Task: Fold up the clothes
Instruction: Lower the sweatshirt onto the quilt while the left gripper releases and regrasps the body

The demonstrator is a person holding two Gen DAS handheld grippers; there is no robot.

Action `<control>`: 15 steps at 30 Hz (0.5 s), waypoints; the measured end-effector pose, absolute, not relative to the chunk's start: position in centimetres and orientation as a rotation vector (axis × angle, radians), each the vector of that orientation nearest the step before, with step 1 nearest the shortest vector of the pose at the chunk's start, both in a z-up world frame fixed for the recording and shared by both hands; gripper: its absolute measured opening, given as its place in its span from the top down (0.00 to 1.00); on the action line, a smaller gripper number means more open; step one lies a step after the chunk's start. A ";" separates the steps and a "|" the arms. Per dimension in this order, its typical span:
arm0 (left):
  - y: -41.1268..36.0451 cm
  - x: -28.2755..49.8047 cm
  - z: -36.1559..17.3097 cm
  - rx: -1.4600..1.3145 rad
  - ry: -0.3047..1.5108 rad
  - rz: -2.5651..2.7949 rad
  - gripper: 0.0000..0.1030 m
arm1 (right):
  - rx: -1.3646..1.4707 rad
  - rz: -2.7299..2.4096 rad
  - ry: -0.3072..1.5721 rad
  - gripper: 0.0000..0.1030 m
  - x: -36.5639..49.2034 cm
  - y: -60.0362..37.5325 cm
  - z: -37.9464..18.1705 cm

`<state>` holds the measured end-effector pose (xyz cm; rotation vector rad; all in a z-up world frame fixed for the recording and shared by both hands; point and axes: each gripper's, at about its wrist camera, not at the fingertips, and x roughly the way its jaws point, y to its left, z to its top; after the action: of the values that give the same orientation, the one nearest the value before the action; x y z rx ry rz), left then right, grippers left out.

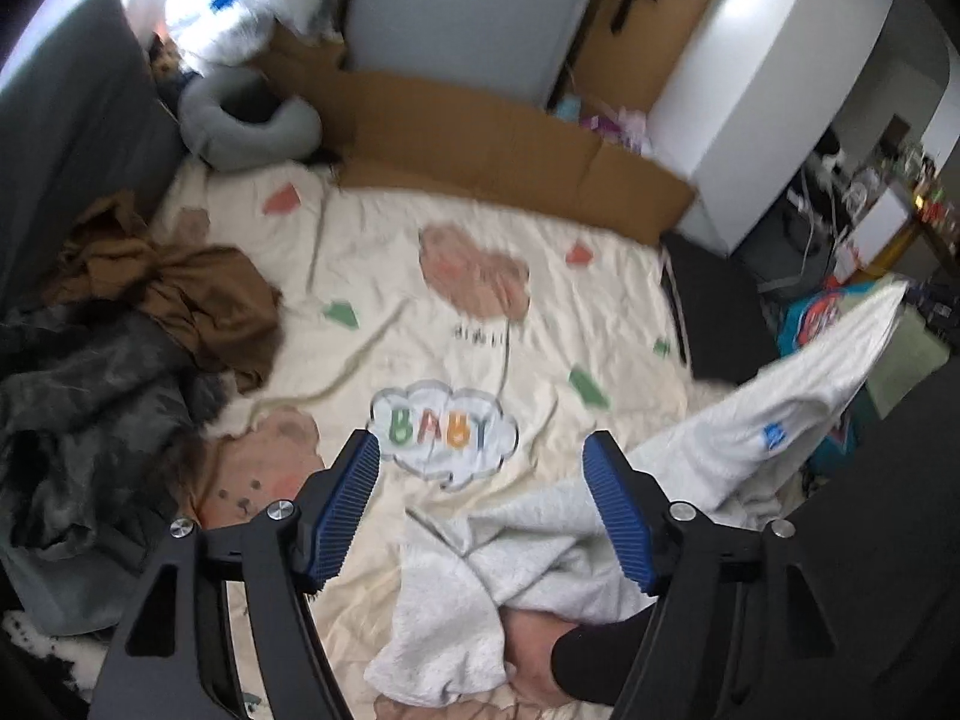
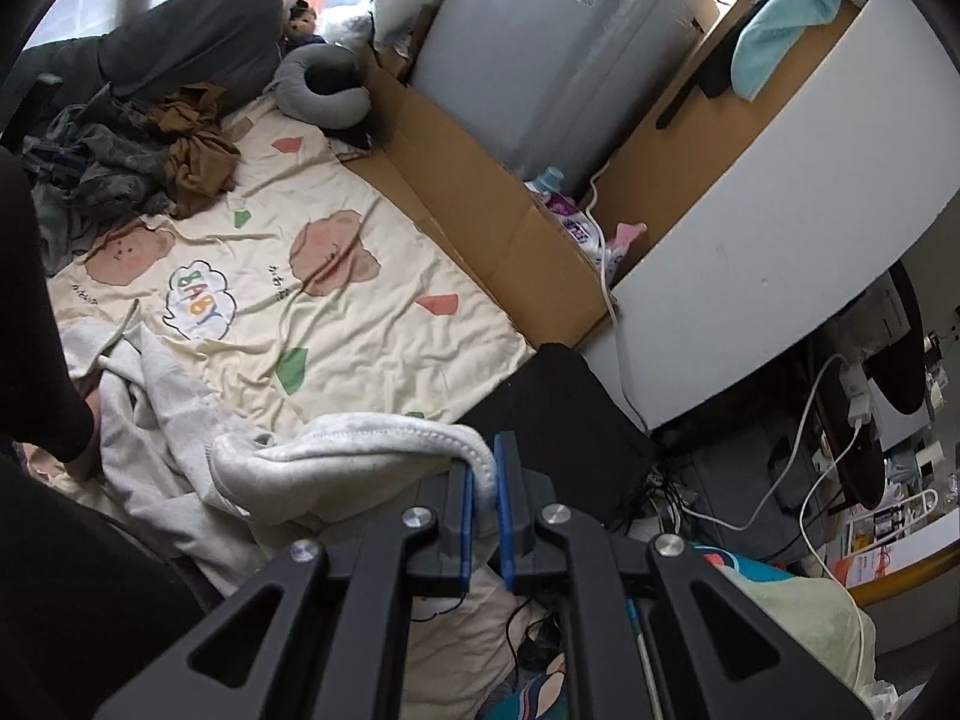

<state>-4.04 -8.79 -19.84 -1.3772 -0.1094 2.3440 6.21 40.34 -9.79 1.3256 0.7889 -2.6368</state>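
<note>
Your left gripper [image 1: 483,501] stands wide, nothing between its blue pads, above the cream bedsheet [image 1: 420,312]. The grey-white garment [image 1: 576,540] lies crumpled beside it, one edge [image 2: 420,429] pinched tight in your right gripper [image 2: 485,501].

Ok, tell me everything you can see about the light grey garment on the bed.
The light grey garment looks like soft fleece, crumpled on the cream printed bedsheet. A small blue mark shows on it. One hemmed edge is pinched in the right tongs; the left tongs stand open above it, gripping nothing.
</note>
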 end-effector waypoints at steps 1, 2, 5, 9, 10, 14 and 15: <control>-8.5 -4.3 -20.6 -1.392 -0.107 2.322 0.31 | 1.331 -2.638 0.792 0.94 6.1 40.4 -9.9; -8.2 -4.5 -21.4 -1.408 -0.100 2.299 0.31 | 1.335 -2.639 0.794 0.94 5.9 40.5 -10.1; -7.1 -5.3 -23.6 -1.450 -0.066 2.227 0.31 | 1.344 -2.644 0.801 0.94 5.8 40.6 -10.3; -5.4 -6.5 -25.9 -1.478 -0.042 2.123 0.31 | 1.365 -2.647 0.806 0.94 5.7 40.8 -10.7; -4.8 -6.8 -26.4 -1.480 -0.031 2.098 0.31 | 1.371 -2.647 0.807 0.94 5.7 40.8 -10.7; -2.4 -7.9 -28.4 -1.479 0.002 2.006 0.31 | 1.393 -2.648 0.818 0.94 5.7 41.0 -10.9; -1.8 -8.2 -28.9 -1.479 0.007 1.982 0.31 | 1.398 -2.648 0.825 0.94 5.6 41.0 -10.9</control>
<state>-8.18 -1.81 -28.92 -1.4793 0.0071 1.9823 5.65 40.98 -10.94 1.3980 0.8249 -2.6477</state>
